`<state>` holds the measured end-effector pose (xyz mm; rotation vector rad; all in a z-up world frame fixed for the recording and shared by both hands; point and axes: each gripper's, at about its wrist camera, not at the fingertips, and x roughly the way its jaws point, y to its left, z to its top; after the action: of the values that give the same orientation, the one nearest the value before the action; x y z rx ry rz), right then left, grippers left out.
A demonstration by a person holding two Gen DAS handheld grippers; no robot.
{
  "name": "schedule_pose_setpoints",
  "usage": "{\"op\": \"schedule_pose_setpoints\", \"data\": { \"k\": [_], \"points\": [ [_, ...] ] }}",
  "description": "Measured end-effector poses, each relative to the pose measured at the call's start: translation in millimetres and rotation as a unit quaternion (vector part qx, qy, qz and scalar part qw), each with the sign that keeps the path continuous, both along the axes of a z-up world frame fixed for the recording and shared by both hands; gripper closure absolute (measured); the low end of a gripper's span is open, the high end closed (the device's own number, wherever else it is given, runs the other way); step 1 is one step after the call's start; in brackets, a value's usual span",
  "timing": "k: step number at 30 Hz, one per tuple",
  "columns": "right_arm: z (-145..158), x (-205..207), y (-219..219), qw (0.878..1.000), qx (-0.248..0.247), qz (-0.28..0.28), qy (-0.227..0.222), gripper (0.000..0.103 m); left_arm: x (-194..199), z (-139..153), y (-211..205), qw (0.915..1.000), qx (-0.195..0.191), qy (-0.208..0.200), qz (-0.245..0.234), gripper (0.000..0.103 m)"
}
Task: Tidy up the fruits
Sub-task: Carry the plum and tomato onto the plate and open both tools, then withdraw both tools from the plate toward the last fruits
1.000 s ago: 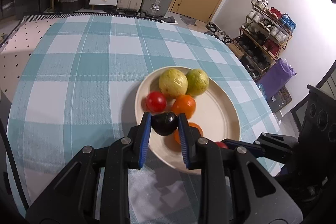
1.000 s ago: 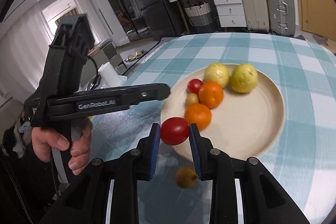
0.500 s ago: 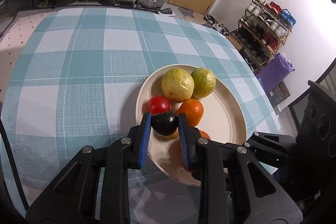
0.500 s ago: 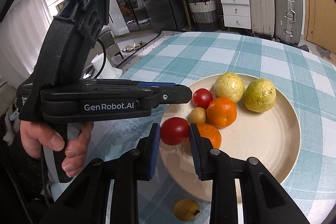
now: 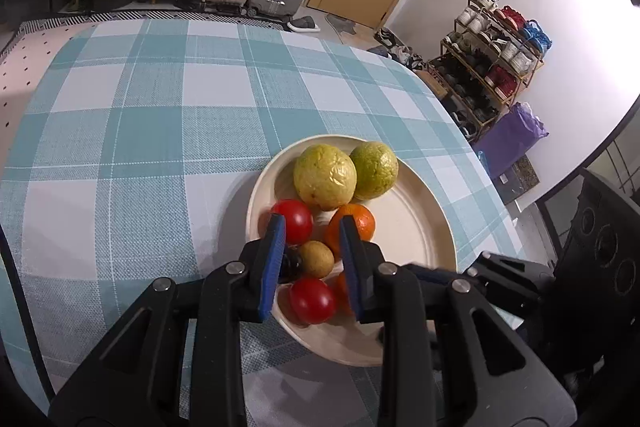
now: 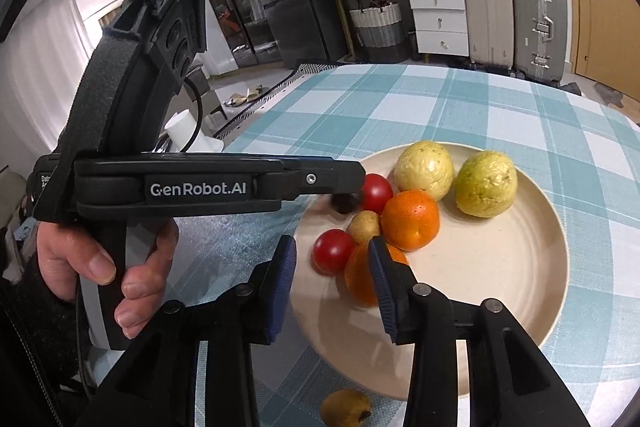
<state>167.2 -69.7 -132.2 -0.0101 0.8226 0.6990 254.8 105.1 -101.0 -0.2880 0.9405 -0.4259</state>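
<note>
A: Starting at the left. What is the person's left hand point(image 6: 132, 279) doing?

B: It is gripping the handle of the left gripper point(image 5: 310, 227), which is reaching over the plate's point(image 5: 412, 239) left rim. The jaws are sitting clenched to a narrow slot. The dark fruit point(image 5: 291, 263) is showing low against the left finger, by that rim. The observer cannot tell whether it is pinched.

A: And moving right, across the plate?

B: Two tomatoes are lying near the left rim, one far point(image 5: 294, 221) and one near point(image 5: 312, 301). A small brown fruit point(image 5: 316, 259) is sitting between them, touching the first orange point(image 5: 358, 223). A second orange point(image 6: 360, 279) is lying nearer, partly hidden by a finger. Two yellow-green guavas point(image 5: 325, 177) are resting side by side at the far rim.

A: The right gripper point(image 6: 333, 245)?

B: Its jaws have just been opening and are standing released. The near tomato is lying on the plate ahead of them, touching neither pad.

A: Anything off the plate?

B: One brown fruit point(image 6: 346, 409) is lying on the checked cloth point(image 5: 140, 131), just beside the near rim.
</note>
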Motion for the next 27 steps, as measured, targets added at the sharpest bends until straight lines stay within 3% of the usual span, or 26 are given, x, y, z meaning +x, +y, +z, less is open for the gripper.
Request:
{"op": "schedule_pose_setpoints", "data": {
  "k": [6,18,27],
  "points": [
    [9,-7,-26,0.999,0.031,-0.018,-0.011,0.056,-9,10,3,0.9999,0.01,-0.006,0.012,0.079],
    [19,-23,-94,0.993,0.076,-0.093,-0.015,0.053,-53,31,1,0.9982,0.038,-0.024,0.04,0.079],
    [20,-45,-117,0.99,0.079,-0.111,-0.023,0.051,-93,25,-19,0.9959,0.069,-0.021,0.055,0.078]
  ]
}}
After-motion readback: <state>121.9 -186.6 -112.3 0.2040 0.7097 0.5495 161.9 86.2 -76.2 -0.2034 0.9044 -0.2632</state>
